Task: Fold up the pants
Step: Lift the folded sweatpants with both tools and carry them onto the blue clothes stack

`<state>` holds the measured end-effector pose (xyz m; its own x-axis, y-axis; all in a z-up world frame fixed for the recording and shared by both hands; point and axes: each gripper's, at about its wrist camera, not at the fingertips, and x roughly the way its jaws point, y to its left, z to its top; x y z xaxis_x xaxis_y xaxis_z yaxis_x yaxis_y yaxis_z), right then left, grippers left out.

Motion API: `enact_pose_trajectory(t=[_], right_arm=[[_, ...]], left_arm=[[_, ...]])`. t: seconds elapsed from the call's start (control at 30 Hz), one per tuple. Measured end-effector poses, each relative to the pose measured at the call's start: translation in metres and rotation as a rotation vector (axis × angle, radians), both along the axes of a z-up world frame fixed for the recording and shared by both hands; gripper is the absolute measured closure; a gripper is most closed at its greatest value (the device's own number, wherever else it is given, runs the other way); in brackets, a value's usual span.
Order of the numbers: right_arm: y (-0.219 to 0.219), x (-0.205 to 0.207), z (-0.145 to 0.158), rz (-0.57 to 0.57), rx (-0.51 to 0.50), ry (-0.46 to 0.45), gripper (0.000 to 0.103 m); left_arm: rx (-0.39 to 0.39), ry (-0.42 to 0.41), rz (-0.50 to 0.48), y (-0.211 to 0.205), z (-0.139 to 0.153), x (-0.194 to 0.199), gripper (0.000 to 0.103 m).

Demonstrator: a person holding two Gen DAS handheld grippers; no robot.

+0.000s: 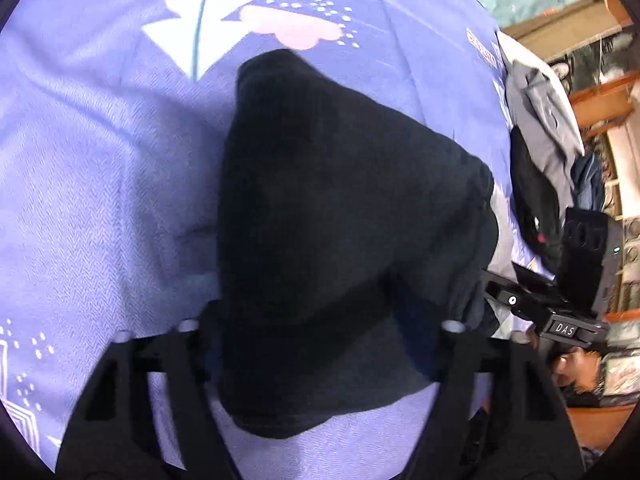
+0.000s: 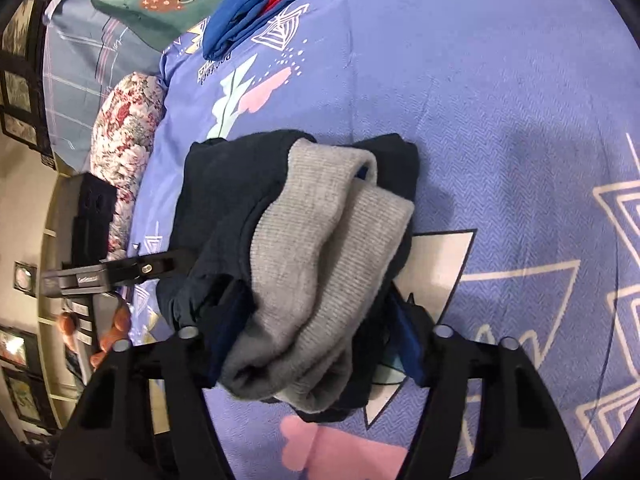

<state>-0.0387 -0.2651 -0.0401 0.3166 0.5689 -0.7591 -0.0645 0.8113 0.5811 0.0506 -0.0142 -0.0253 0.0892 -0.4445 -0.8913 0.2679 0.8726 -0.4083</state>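
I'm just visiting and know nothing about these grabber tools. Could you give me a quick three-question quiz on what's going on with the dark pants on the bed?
1. True or false: the dark pants show a grey lining.
2. What lies under the pants? A) wooden floor B) purple bedsheet C) glass table
3. Name the colour of the clothes bundle at the far end of the bed in the right wrist view.

Key: 1 true; 2 B; 3 blue, with some red.
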Motion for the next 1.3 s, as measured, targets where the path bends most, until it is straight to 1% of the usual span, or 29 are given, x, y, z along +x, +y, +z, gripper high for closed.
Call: enact_pose_trajectory(t=[0.03,0.1,0.13,0.17,0.2,0.3,0.37,0.43,0.5,0.57,0.63,0.67,0.7,0.73,0.77,0.83,0.87,0.9,0.93,1.0,1.03,1.07,1.1,1.13,1.17,1.2,1.23,1.27,1.3], right_arm=[[0.002,-0.002,0.003,-0.002,-0.006,-0.008,0.056],[0.005,-0.008,0.01,-0.002,-0.029,-0.033,0.062],[0.007,-0.009,0.013,0.002,-0.033,-0.045,0.063],[0.009,-0.009,0.017,0.008,-0.033,-0.055,0.064],[0.01,-0.008,0.023,0.015,-0.026,-0.07,0.065],[0.016,-0.007,0.05,0.063,-0.034,-0.149,0.066],[0.022,-0.002,0.069,0.086,-0.065,-0.195,0.066],[0.028,0.016,0.093,0.106,-0.095,-0.246,0.066],[0.033,0.037,0.115,0.112,-0.121,-0.293,0.066],[0.041,0.06,0.137,0.124,-0.141,-0.342,0.066],[0.056,0.094,0.167,0.134,-0.168,-0.414,0.067],[0.06,0.109,0.176,0.136,-0.174,-0.434,0.067],[0.067,0.136,0.191,0.139,-0.183,-0.47,0.067],[0.07,0.152,0.198,0.138,-0.187,-0.489,0.067],[0.076,0.178,0.207,0.131,-0.186,-0.513,0.066],[0.084,0.214,0.214,0.132,-0.2,-0.544,0.067],[0.091,0.243,0.216,0.128,-0.207,-0.562,0.067],[0.096,0.262,0.215,0.13,-0.209,-0.571,0.066],[0.1,0.282,0.211,0.139,-0.216,-0.585,0.066],[0.104,0.327,0.194,0.136,-0.222,-0.579,0.065],[0.103,0.346,0.181,0.127,-0.23,-0.558,0.065],[0.1,0.371,0.161,0.108,-0.239,-0.512,0.065],[0.098,0.383,0.146,0.102,-0.244,-0.48,0.065],[0.095,0.396,0.129,0.09,-0.266,-0.45,0.065],[0.093,0.406,0.114,0.066,-0.296,-0.432,0.062],[0.083,0.412,0.096,0.017,-0.31,-0.42,0.045],[0.074,0.415,0.084,-0.034,-0.323,-0.41,0.028],[0.067,0.415,0.077,-0.07,-0.331,-0.407,0.003],[0.06,0.415,0.071,-0.079,-0.299,-0.407,0.001]], left_arm=[[0.016,-0.019,-0.005,-0.002,0.004,-0.003,0.05],[0.03,-0.06,-0.016,-0.006,0.016,-0.009,0.068],[0.022,-0.076,-0.021,-0.007,0.024,-0.011,0.07],[0.007,-0.077,-0.018,-0.006,0.029,-0.012,0.072],[-0.033,-0.075,-0.008,-0.005,0.037,-0.013,0.074],[-0.102,-0.13,-0.005,-0.005,0.065,-0.015,0.076],[-0.126,-0.172,-0.006,-0.006,0.083,-0.013,0.076],[-0.136,-0.24,0.008,-0.003,0.104,-0.005,0.076],[-0.141,-0.277,0.031,0.001,0.119,0.01,0.076],[-0.152,-0.301,0.062,0.008,0.136,0.036,0.076],[-0.163,-0.336,0.107,0.013,0.158,0.072,0.076],[-0.164,-0.356,0.131,0.017,0.169,0.088,0.076],[-0.162,-0.374,0.143,0.023,0.175,0.1,0.076],[-0.144,-0.416,0.161,0.025,0.188,0.124,0.076],[-0.13,-0.439,0.178,0.027,0.196,0.144,0.076],[-0.11,-0.46,0.211,0.03,0.205,0.187,0.076],[-0.095,-0.472,0.235,0.032,0.205,0.211,0.076],[-0.064,-0.478,0.255,0.034,0.202,0.235,0.076],[-0.052,-0.479,0.267,0.035,0.198,0.25,0.075],[-0.018,-0.463,0.299,0.037,0.178,0.287,0.074],[0.006,-0.437,0.313,0.038,0.158,0.312,0.073],[0.031,-0.415,0.325,0.037,0.142,0.327,0.071],[0.098,-0.413,0.337,0.035,0.121,0.343,0.06],[0.17,-0.424,0.342,0.033,0.108,0.351,0.051],[0.22,-0.446,0.344,0.03,0.097,0.355,0.026],[0.268,-0.489,0.356,0.029,0.087,0.356,0.004],[0.275,-0.503,0.367,0.03,0.083,0.355,0.002],[0.244,-0.5,0.373,0.034,0.08,0.353,0.002],[0.21,-0.48,0.387,0.038,0.078,0.354,0.002]])
